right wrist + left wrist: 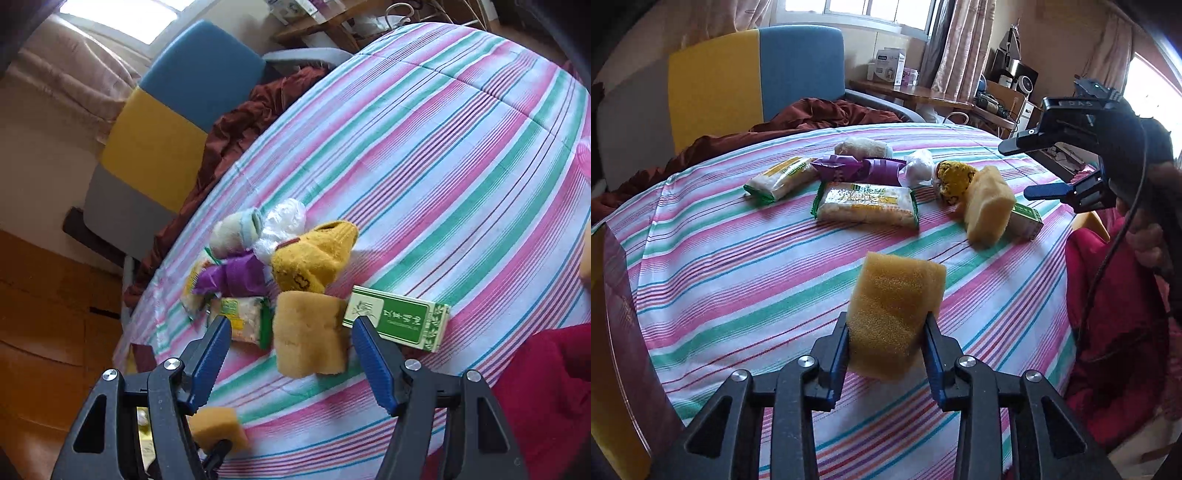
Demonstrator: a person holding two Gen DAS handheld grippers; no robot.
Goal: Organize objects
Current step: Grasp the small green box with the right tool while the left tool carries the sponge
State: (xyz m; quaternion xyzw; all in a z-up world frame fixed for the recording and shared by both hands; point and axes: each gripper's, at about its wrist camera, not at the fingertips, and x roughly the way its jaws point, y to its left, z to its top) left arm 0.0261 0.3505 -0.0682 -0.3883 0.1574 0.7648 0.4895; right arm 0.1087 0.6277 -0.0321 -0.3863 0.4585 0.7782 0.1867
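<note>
Now my left fingers (886,332) pinch one soft sponge (894,314) above the bed | right fingers (291,354) wide, straddling second sponge (310,332) | light, squashy; grip mid-sides.

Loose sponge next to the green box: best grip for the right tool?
Grip the loose sponge across its two broad side faces, coming from above and the near side. It stands apart from the yellow sock but its far right corner meets the green box, so avoid that end. The right tool is open and already roughly straddles it; the left tool holds another sponge.
</note>
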